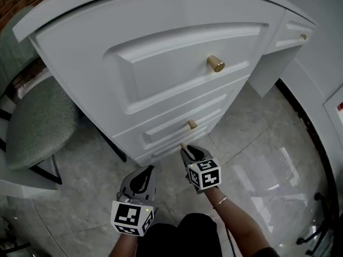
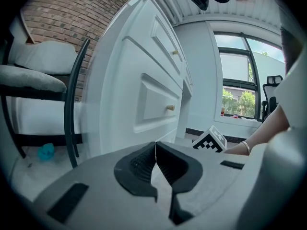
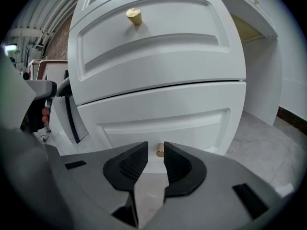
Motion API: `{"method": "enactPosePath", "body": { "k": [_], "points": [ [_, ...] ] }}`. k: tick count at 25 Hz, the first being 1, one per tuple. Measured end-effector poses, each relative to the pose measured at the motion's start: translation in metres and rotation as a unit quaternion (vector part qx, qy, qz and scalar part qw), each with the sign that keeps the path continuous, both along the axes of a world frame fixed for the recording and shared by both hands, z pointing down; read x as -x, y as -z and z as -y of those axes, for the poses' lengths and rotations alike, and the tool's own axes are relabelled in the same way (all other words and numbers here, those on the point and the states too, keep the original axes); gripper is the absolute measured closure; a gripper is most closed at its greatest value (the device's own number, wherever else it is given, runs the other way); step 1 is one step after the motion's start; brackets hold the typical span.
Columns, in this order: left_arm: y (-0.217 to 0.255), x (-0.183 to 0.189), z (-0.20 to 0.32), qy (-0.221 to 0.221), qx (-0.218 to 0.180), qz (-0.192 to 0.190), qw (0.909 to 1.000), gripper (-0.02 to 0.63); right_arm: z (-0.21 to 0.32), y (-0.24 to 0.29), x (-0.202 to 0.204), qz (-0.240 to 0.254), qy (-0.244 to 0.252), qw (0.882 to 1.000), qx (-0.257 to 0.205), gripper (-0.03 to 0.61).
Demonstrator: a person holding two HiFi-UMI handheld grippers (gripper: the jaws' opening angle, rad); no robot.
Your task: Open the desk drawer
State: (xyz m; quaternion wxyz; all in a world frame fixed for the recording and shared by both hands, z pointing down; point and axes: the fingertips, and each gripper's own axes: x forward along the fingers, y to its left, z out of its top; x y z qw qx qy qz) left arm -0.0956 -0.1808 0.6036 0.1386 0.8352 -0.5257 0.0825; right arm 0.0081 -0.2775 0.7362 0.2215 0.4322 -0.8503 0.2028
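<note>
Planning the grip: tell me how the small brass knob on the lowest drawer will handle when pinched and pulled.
The brass knob looks polished and round, so the right tool may slip off it. It seems rigid, fixed to the lowest drawer, so it probably won't bend.

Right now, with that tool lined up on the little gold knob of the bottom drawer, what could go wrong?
The knob is small and sits off-centre in the open gap of the right tool, so a closing grip might catch only its edge and slip off. The left tool, shut, hangs low in front of the same drawer; the drawer could bump it when pulled out.
</note>
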Motion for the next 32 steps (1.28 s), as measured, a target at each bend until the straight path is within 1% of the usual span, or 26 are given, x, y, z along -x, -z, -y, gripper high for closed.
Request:
{"method": "enactPosePath", "body": {
  "k": [2, 4, 5, 8, 11, 12, 13, 22, 32],
  "points": [
    [-0.002, 0.002, 0.001, 0.002, 0.000, -0.002, 1.0000, 0.603, 0.003, -0.008, 0.002, -0.009, 0.004, 1.000, 0.004, 0.489],
    [-0.003, 0.003, 0.002, 0.002, 0.000, -0.004, 1.0000, 0.603, 0.005, -0.016, 0.005, -0.018, 0.010, 1.000, 0.009, 0.453],
    [-0.003, 0.003, 0.002, 0.002, 0.000, -0.004, 1.0000, 0.603, 0.006, -0.020, 0.006, -0.024, 0.013, 1.000, 0.012, 0.448],
    [-0.003, 0.005, 0.003, 0.003, -0.002, -0.003, 1.0000, 0.603, 0.012, -0.031, 0.007, -0.051, 0.015, 0.998, 0.017, 0.448],
    [-0.002, 0.007, 0.002, 0.004, -0.002, -0.002, 1.0000, 0.603, 0.016, -0.036, 0.006, -0.070, 0.011, 0.997, 0.020, 0.485],
    [-0.002, 0.008, 0.001, 0.004, -0.002, -0.001, 1.0000, 0.603, 0.016, -0.037, 0.005, -0.072, 0.008, 0.997, 0.023, 0.506],
    [-0.001, 0.008, 0.000, 0.004, -0.003, 0.000, 1.0000, 0.603, 0.016, -0.037, 0.004, -0.071, 0.006, 0.997, 0.025, 0.508],
    [0.011, 0.008, -0.010, 0.008, -0.019, 0.016, 0.9997, 0.603, 0.003, -0.037, -0.004, -0.072, 0.025, 0.997, 0.019, 0.511],
    [0.022, -0.003, -0.017, 0.001, -0.031, 0.020, 0.9993, 0.603, -0.027, -0.037, -0.022, -0.050, 0.023, 0.998, 0.019, 0.511]
  ]
}}
